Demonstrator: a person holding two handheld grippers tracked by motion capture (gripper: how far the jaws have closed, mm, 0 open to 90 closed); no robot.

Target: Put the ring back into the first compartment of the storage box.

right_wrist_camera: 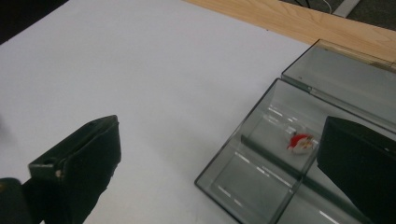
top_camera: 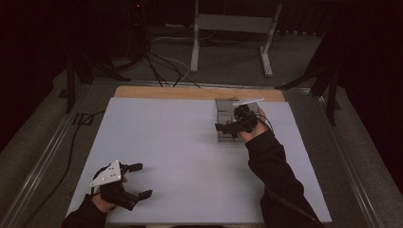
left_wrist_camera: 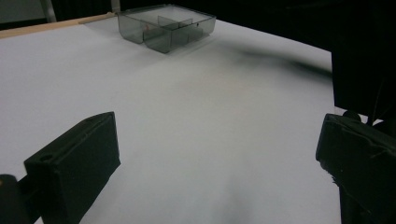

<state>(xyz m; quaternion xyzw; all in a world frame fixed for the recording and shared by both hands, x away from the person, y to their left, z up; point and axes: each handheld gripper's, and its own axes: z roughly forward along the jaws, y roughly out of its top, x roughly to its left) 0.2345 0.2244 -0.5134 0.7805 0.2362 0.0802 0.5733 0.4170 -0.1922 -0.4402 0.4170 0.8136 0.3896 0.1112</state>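
Observation:
A clear smoky plastic box (top_camera: 224, 121) with inner dividers sits toward the far right of the white table, its lid folded back. The same box (left_wrist_camera: 163, 27) appears far off in the left gripper view. In the right gripper view the box (right_wrist_camera: 261, 154) holds a small red and white object (right_wrist_camera: 301, 142) in one compartment. My right gripper (top_camera: 227, 128) hovers open over the box, one finger (right_wrist_camera: 359, 163) above it and the other over bare table. My left gripper (top_camera: 139, 180) rests open near the front left edge, nothing between its fingers (left_wrist_camera: 74, 163).
The white table top (top_camera: 190, 156) has a wooden strip (top_camera: 190, 92) along its far edge. Beyond it stand a metal frame (top_camera: 233, 33) and loose cables (top_camera: 161, 66) on grey floor. A metal rail (top_camera: 43, 156) runs along the left side.

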